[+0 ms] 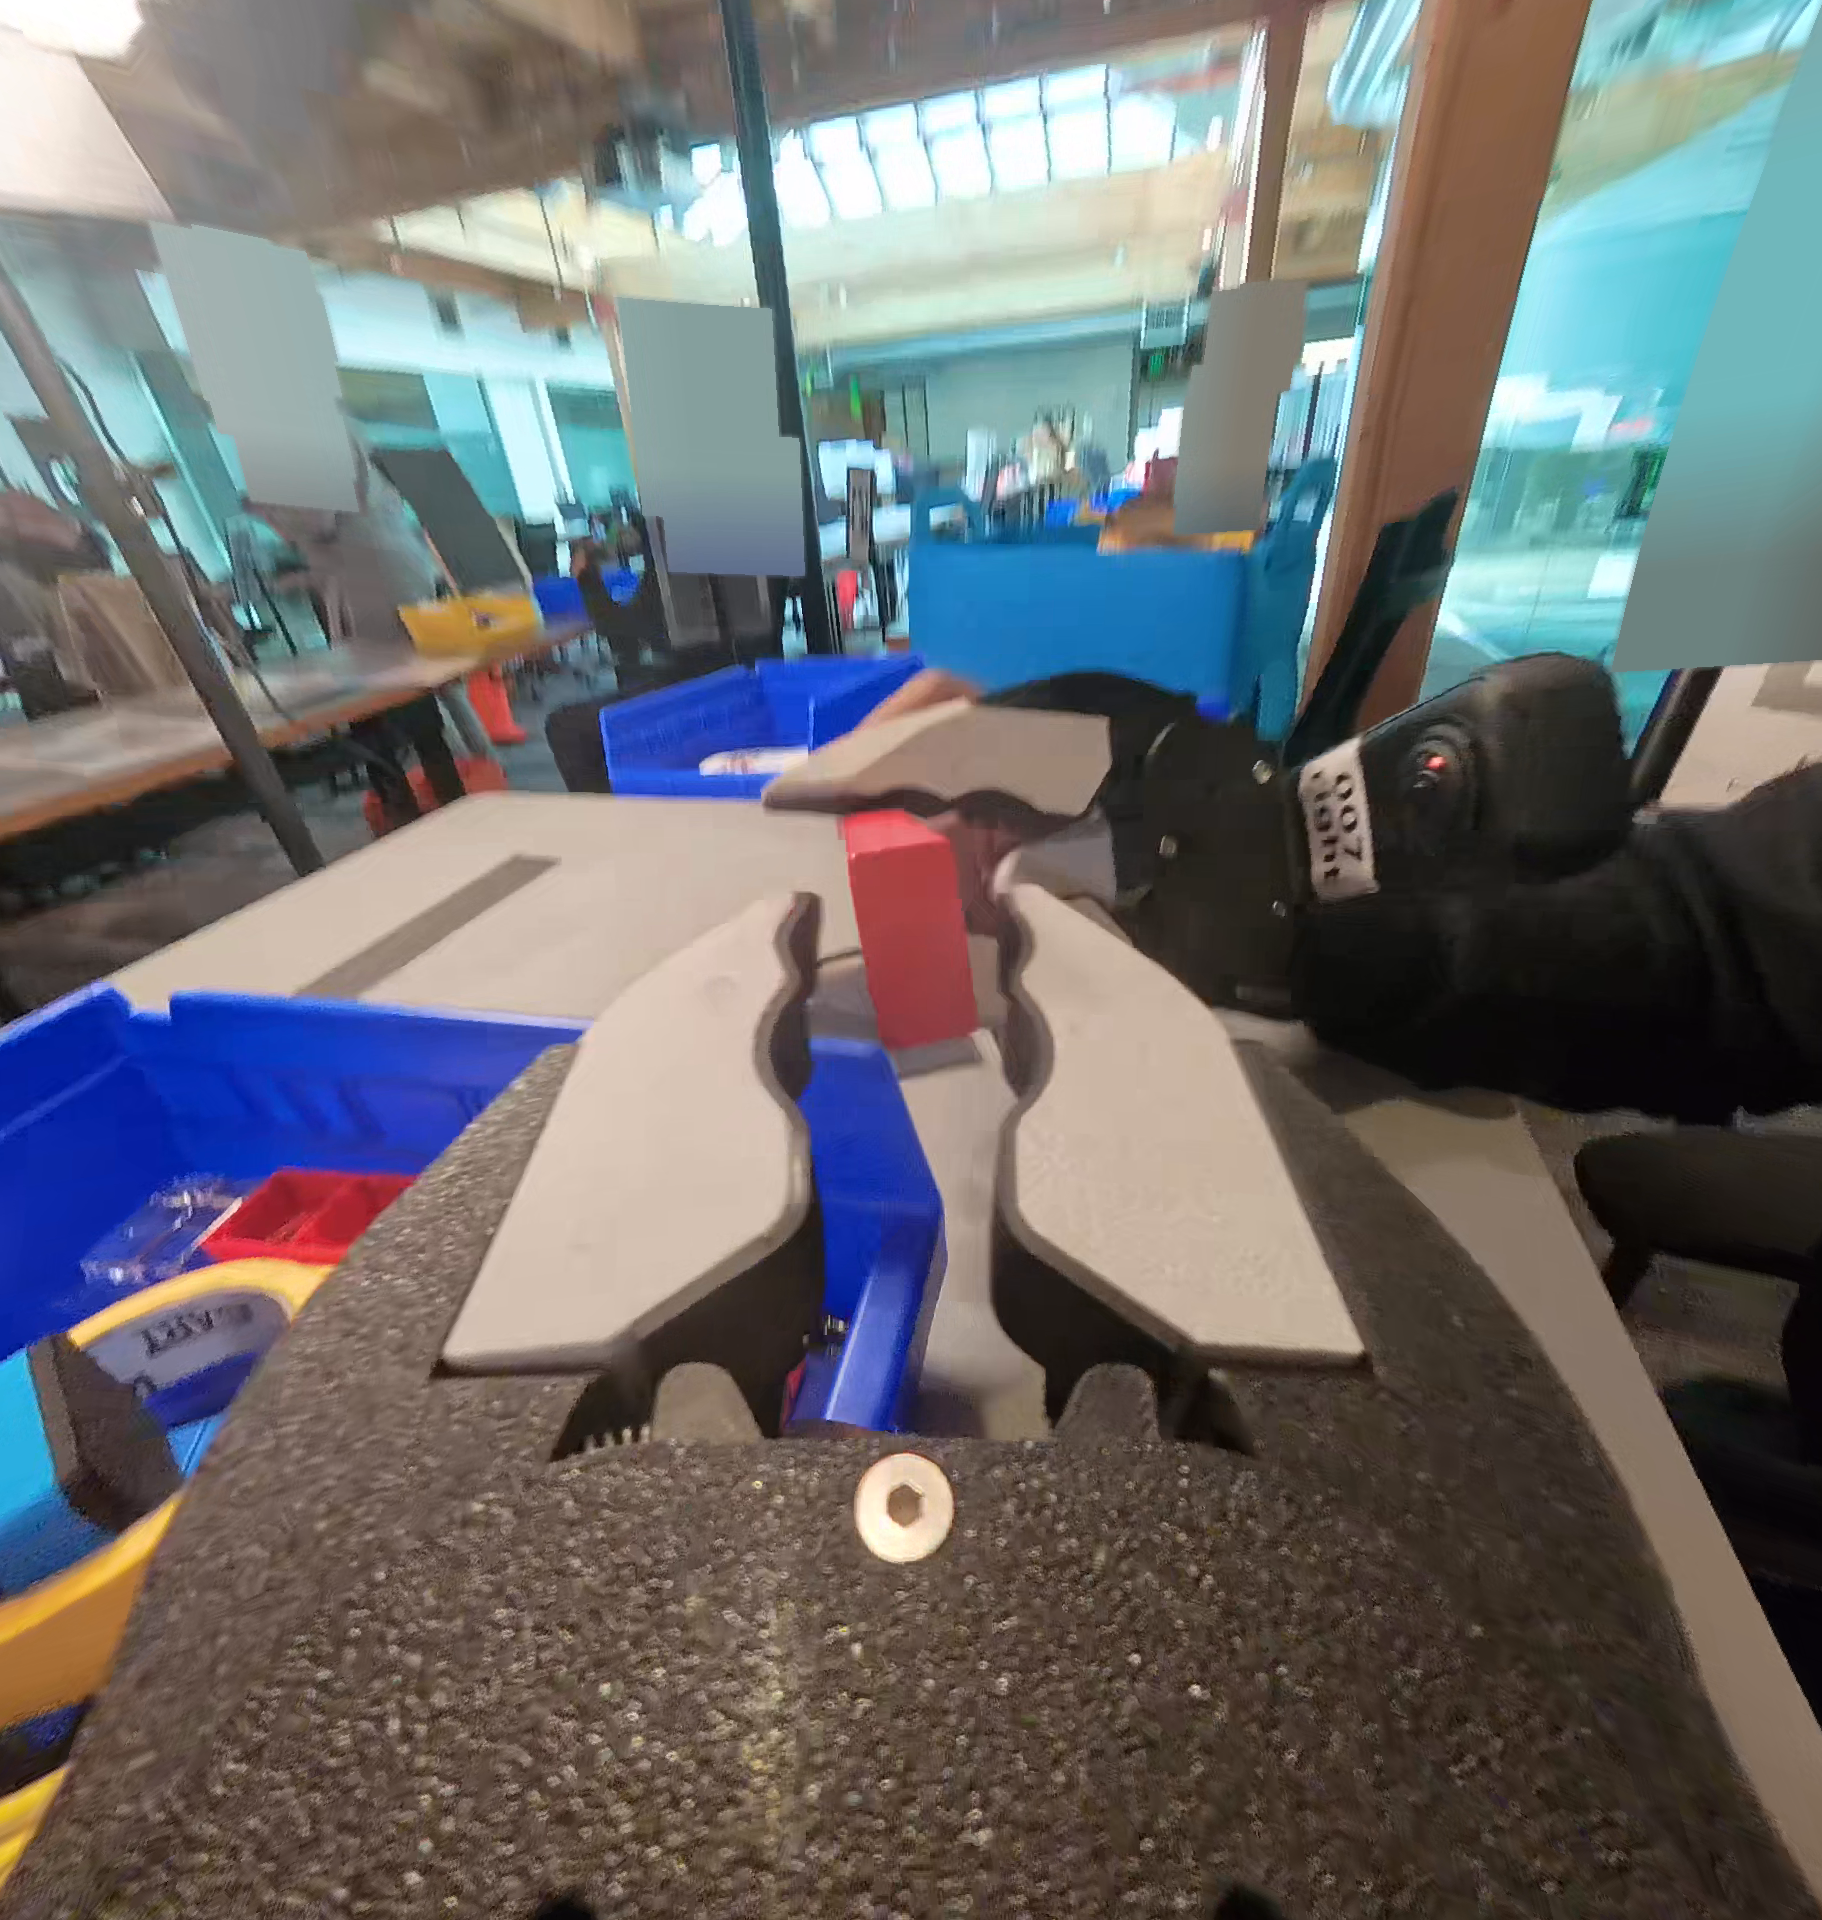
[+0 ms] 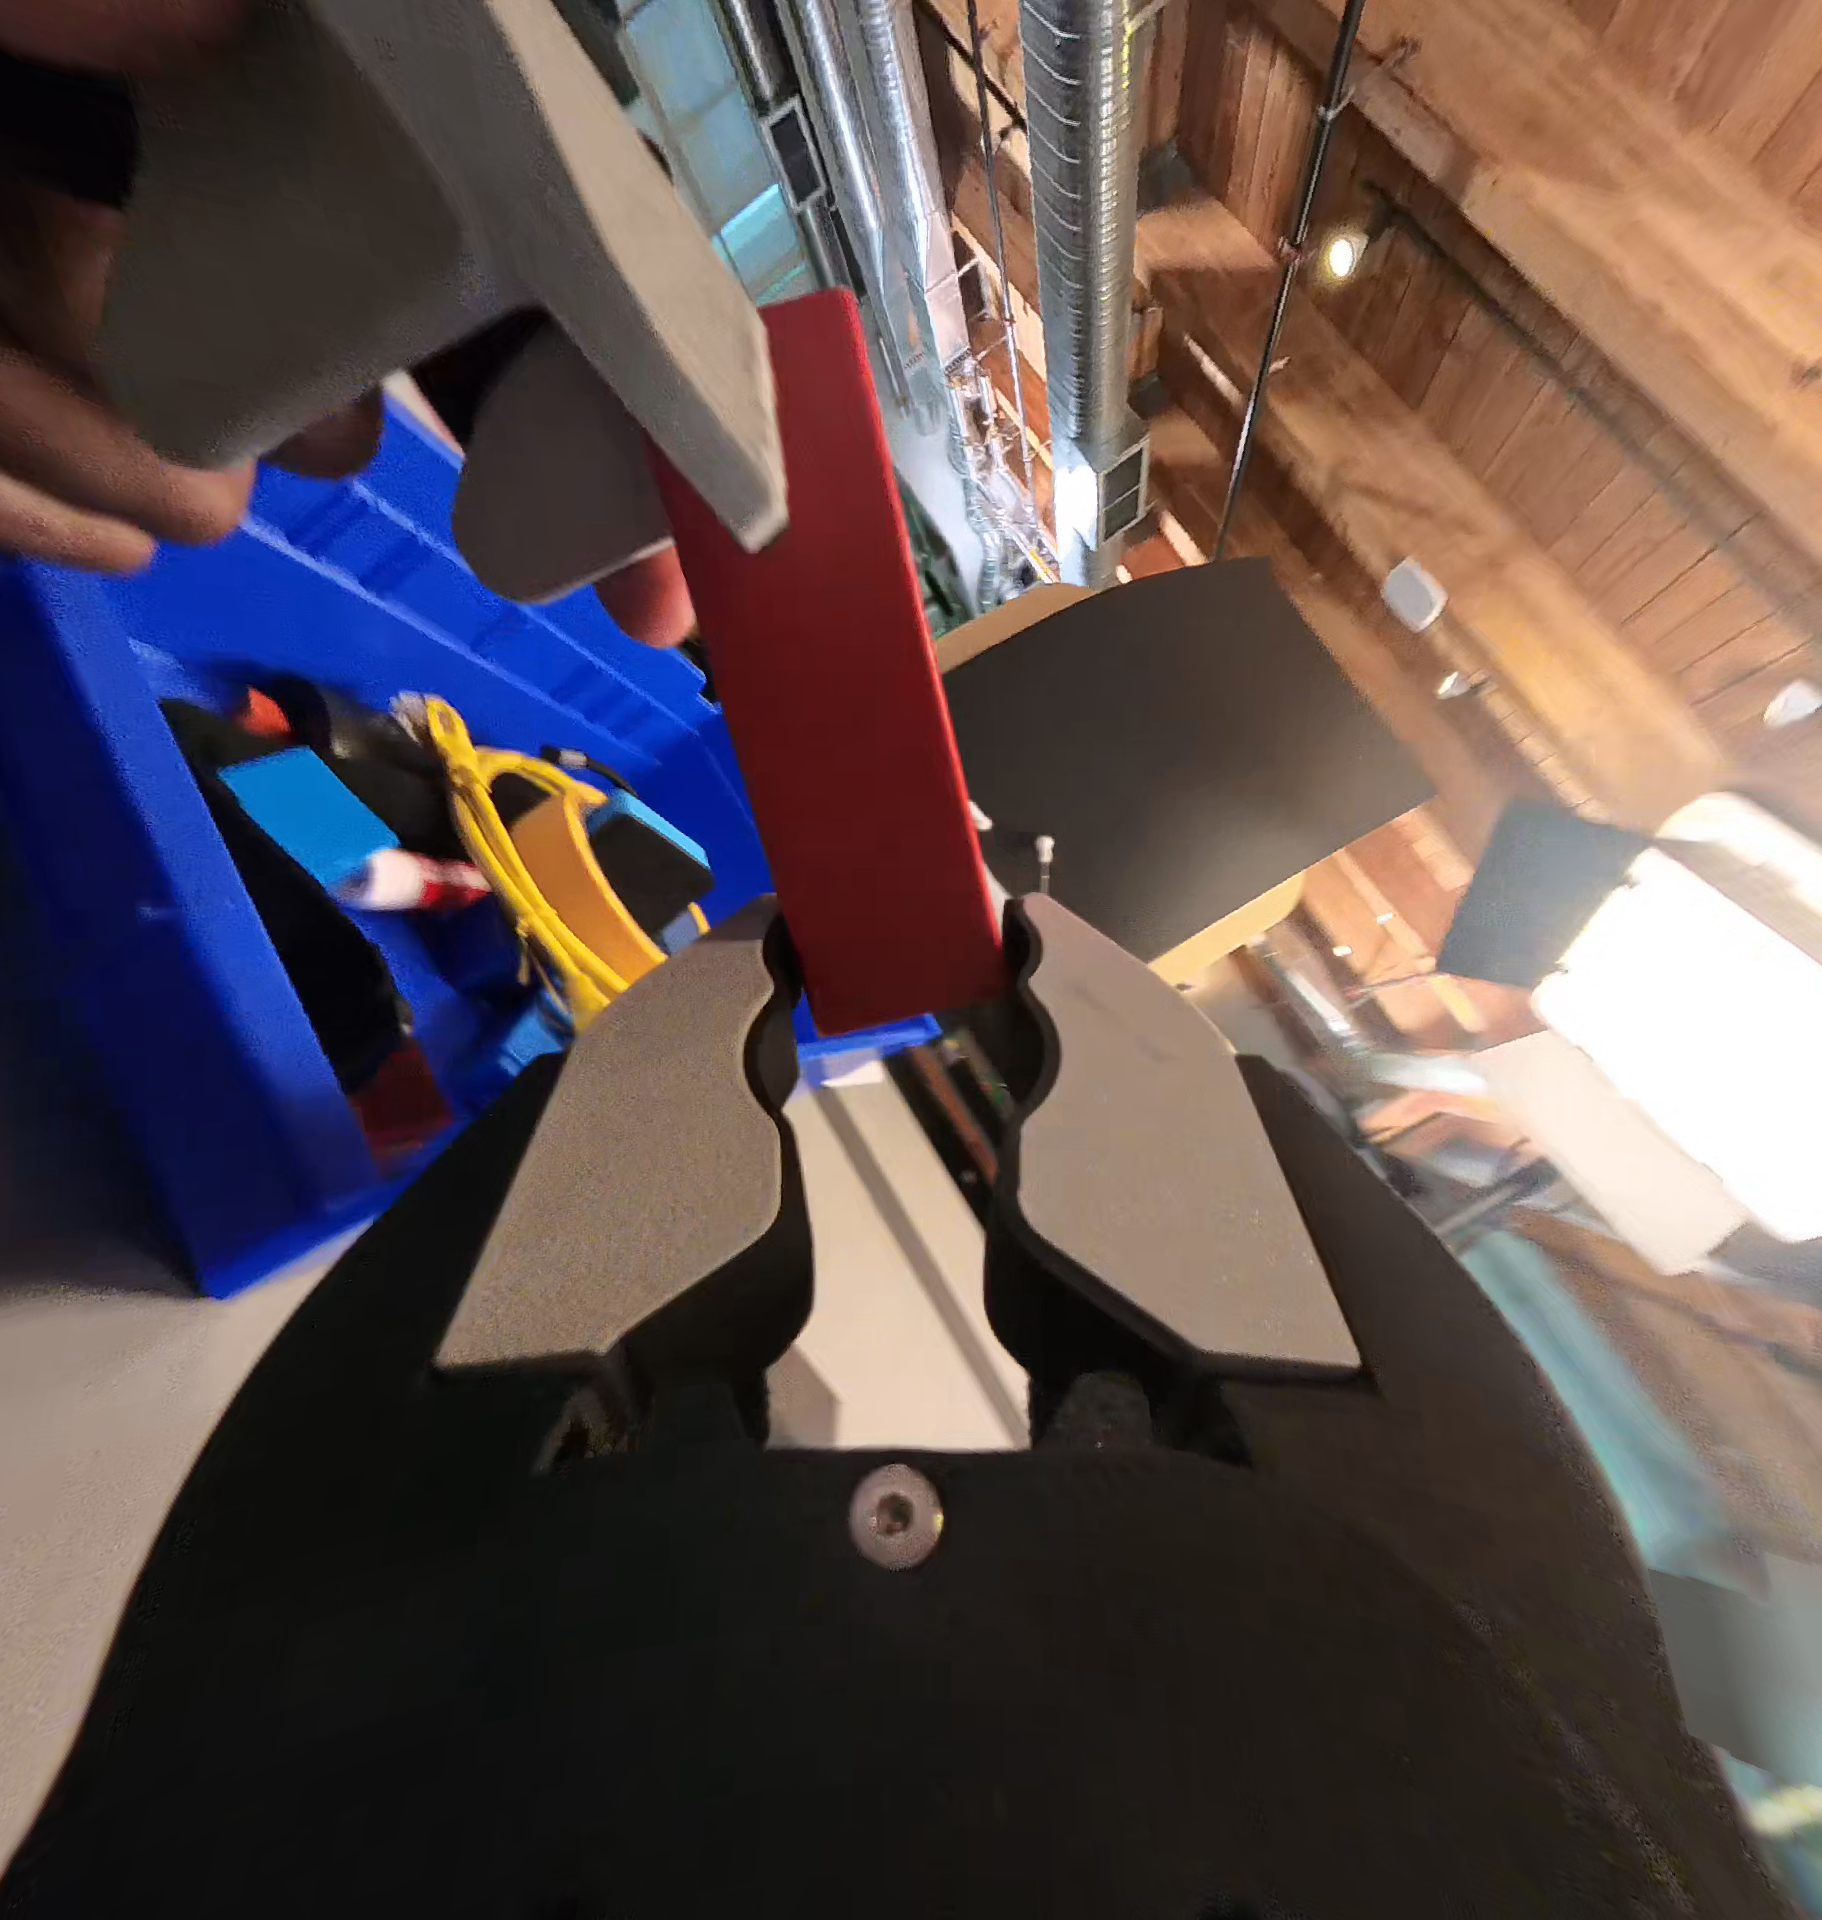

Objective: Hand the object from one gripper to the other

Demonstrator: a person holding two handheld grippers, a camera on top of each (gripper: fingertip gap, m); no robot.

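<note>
A long flat red block is held in the air above the grey table. In the right wrist view my right gripper is shut on the near end of the red block. In the left wrist view its upper finger comes in from the right over the block's top. My left gripper straddles the block's other end with its jaws open and narrow gaps on both sides. Its grey fingers show at the upper left of the right wrist view, over the far end of the block.
A blue bin at the left holds a yellow tape roll, a small red tray and yellow cable. A second blue bin stands at the table's far edge. A black-gloved hand holds the right gripper.
</note>
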